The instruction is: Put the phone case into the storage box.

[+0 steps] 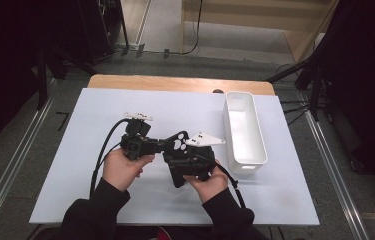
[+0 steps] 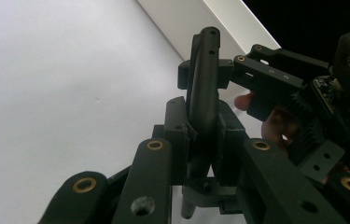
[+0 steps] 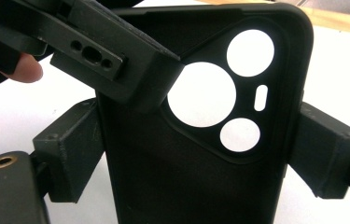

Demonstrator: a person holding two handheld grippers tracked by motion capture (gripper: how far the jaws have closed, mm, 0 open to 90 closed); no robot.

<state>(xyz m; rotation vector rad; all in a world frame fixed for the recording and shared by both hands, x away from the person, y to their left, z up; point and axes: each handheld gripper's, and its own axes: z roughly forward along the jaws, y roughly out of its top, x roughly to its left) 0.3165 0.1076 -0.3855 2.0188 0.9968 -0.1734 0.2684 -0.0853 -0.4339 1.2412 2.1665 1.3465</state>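
Black phone case held over the worktop, pinched edge-on by the left hand-held gripper and spanned across its width by the right hand-held gripper. Could twist, flex or slip free if pulled unevenly. No readable writing or brand.

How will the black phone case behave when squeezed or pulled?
The phone case is probably light and somewhat bendable: it is an empty thin shell with open camera holes. Its matte surface likely resists slipping, and it should not roll.
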